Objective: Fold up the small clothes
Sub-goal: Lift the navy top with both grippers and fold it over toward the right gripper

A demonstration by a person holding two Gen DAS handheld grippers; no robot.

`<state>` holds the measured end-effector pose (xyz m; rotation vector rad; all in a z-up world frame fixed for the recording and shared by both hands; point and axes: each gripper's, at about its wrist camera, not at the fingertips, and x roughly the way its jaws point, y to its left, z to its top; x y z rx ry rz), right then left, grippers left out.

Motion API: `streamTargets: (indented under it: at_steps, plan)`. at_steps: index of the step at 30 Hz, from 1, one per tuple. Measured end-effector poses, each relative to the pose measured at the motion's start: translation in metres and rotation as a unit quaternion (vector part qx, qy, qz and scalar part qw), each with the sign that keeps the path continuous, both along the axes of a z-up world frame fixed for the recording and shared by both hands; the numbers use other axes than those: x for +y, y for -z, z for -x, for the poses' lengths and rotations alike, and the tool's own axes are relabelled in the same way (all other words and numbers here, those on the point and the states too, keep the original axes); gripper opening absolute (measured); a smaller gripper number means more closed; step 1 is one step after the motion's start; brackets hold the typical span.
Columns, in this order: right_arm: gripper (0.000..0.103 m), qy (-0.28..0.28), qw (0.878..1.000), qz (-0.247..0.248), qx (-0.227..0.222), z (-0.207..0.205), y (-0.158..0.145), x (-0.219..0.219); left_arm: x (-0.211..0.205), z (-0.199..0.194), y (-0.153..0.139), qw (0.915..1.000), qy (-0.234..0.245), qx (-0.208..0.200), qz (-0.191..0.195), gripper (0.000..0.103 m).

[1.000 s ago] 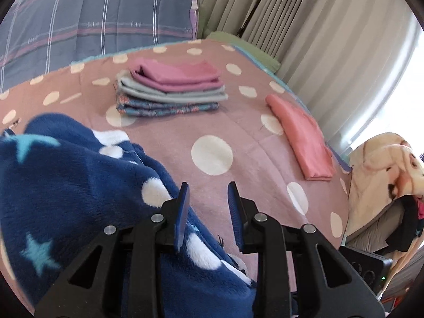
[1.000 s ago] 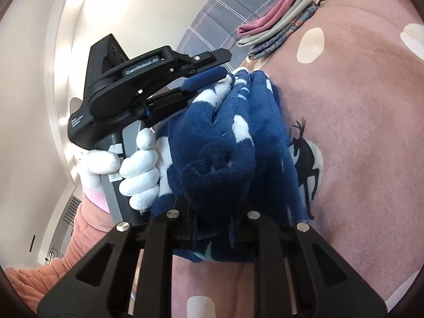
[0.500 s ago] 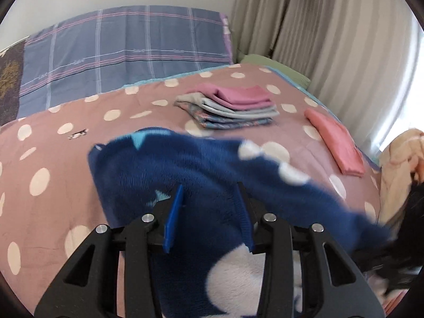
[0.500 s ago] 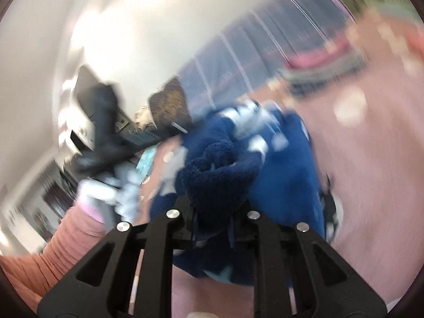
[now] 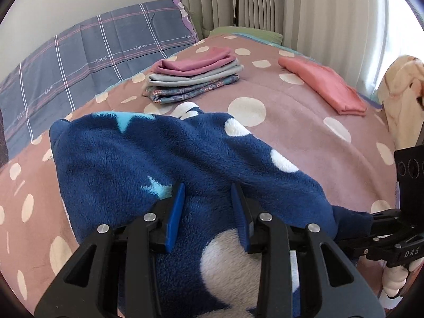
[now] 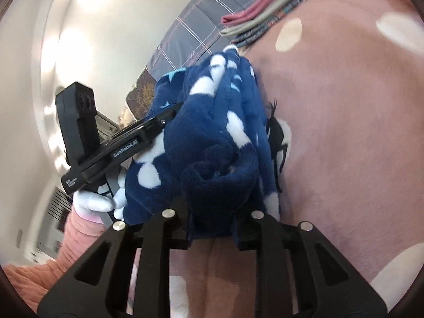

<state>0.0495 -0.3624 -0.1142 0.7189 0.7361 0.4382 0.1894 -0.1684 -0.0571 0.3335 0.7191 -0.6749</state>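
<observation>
Two hand-held grippers engage one navy-blue fleece garment with white dots and pale-blue stars (image 5: 169,164), which is bunched and raised just above the pink polka-dot bedspread (image 5: 304,137).

Left hand-held gripper (image 5: 208,212): the blue pads stand partly apart with fleece bulging between them, and the jaws are closing. Pad contact appears likely, but the pile hides the contact line, so firm clamping cannot be confirmed.

Right hand-held gripper (image 6: 212,228): the jaws are clamped on a thick rolled edge of the same garment and are opening slightly.

Hazards from this state:

1. Slip at the right jaws. The wad of fleece is thick and springy; further opening would release the roll and let that end fall in a heap.
2. Uneven grip at the left. If only the top layer is caught, the lower layers sag and the fold line skews.
3. Twisting. The cloth is gathered, not spread; laying it down now would trap creases inside the fold.
4. Collision. The stack of folded pink, grey and patterned clothes (image 5: 193,76) lies near, beyond the garment; a wide swing of the fabric could disturb it.
5. The folded salmon-pink cloth (image 5: 326,84) sits well apart to the right and is at low risk.
</observation>
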Motion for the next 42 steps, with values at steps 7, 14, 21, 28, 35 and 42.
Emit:
streamTargets:
  at_steps: [7, 14, 21, 28, 35, 42]
  plan:
    - [0.021, 0.010, 0.998, 0.054, -0.025, 0.000, -0.022, 0.001, 0.020, 0.008, -0.038, 0.9989, -0.001, -0.034, 0.031, 0.036]
    - [0.032, 0.017, 0.999, 0.033, 0.015, -0.008, 0.008, -0.009, 0.014, 0.002, 0.000, 0.9980, 0.033, -0.047, -0.028, 0.037]
    - [0.036, 0.069, 0.995, 0.074, -0.009, 0.015, -0.021, -0.016, -0.008, -0.009, 0.010, 0.9948, 0.051, -0.048, -0.074, 0.037]
    - [0.020, -0.025, 0.999, 0.040, -0.008, 0.037, -0.012, 0.033, -0.017, -0.009, 0.010, 0.9905, 0.060, -0.044, -0.116, 0.037]
    - [0.011, -0.062, 0.997, 0.039, -0.004, -0.001, 0.002, 0.091, -0.017, -0.010, 0.010, 0.9901, 0.059, -0.039, -0.121, 0.037]
    - [0.006, -0.101, 0.994, 0.041, 0.023, -0.028, 0.022, 0.137, -0.022, -0.013, 0.012, 0.9902, 0.057, -0.025, -0.125, 0.037]
